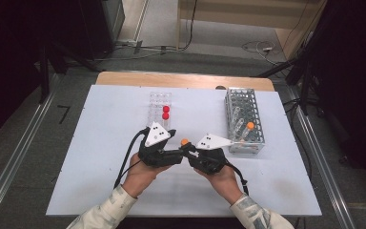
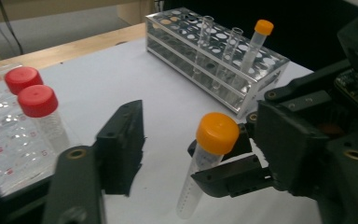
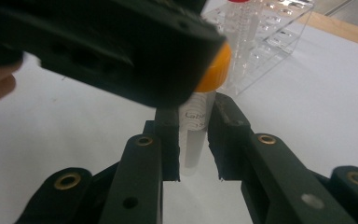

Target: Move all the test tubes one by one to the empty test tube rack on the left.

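White table [image 1: 100, 157] w/ two racks [image 1: 244, 119]

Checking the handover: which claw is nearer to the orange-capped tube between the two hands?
Right. The right claw is shut on the orange-capped tube, gripping its body below the cap. The left claw is open around the cap, not yet pressing it.

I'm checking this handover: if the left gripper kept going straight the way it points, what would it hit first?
Most likely the orange-capped tube, upright in the right gripper just ahead, between the left gripper jaws' line. The metal rack lies farther behind; depth is hard to judge.
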A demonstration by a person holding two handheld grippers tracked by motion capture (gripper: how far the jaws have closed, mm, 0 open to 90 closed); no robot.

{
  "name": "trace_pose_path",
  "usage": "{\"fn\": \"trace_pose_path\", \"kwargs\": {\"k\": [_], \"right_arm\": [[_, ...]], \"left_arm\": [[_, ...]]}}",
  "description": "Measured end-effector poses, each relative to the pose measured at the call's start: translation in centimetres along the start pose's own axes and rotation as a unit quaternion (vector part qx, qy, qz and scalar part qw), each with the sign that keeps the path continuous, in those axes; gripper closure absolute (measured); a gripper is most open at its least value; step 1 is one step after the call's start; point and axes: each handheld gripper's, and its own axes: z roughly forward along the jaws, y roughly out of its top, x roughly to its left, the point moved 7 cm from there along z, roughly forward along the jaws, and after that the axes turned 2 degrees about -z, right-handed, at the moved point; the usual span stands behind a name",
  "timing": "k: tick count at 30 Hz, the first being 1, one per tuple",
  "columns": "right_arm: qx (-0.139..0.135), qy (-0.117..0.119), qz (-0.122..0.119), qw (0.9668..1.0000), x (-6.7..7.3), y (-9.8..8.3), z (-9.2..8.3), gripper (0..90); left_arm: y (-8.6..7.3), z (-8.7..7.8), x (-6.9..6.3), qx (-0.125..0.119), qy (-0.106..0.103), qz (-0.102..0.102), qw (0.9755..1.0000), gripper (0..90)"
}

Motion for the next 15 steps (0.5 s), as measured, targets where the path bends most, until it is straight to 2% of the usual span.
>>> {"fn": "trace_pose_path", "kwargs": {"k": [9, 15], "right_arm": [[-0.001, 0.004, -0.001, 1.0000, 0.24, 0.14, 0.01, 72.1], [-0.001, 0.004, 0.001, 1.0000, 0.28, 0.13, -0.02, 72.0]], "left_arm": [[-0.46, 0.41, -0.54, 0.010, -0.018, 0.013, 0.9997, 64.0], [-0.48, 0.43, -0.46, 0.009, -0.016, 0.015, 0.9997, 68.4]]}}
